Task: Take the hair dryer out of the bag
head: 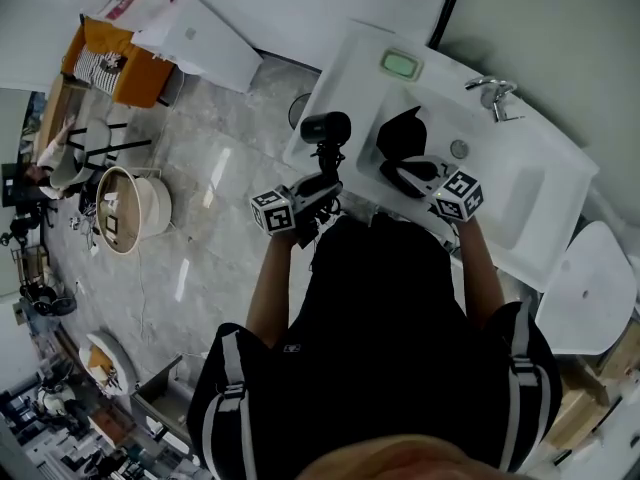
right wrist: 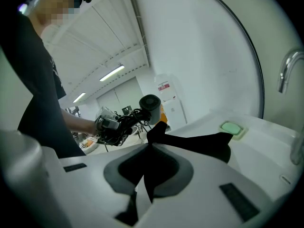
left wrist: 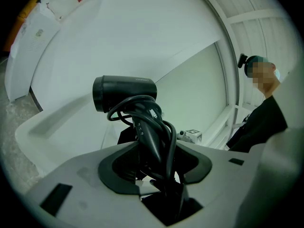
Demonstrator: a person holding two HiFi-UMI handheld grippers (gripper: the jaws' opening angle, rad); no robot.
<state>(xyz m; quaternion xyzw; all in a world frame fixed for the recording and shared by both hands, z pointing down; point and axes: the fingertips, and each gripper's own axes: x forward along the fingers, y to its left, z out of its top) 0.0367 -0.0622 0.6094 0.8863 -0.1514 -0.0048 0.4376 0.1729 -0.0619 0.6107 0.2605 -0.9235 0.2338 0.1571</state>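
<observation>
Black bag (head: 403, 128) at sink (head: 530, 198), pinched in right tool (head: 398, 171); left tool (head: 324, 163) clamps hair dryer (head: 326, 128), outside bag.

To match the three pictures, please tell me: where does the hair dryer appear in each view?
Head view: hair dryer just above centre, by the white counter.
Left gripper view: hair dryer centre, handle in the jaws.
Right gripper view: hair dryer centre, above the black bag.
Shared landmark: the white counter.
</observation>
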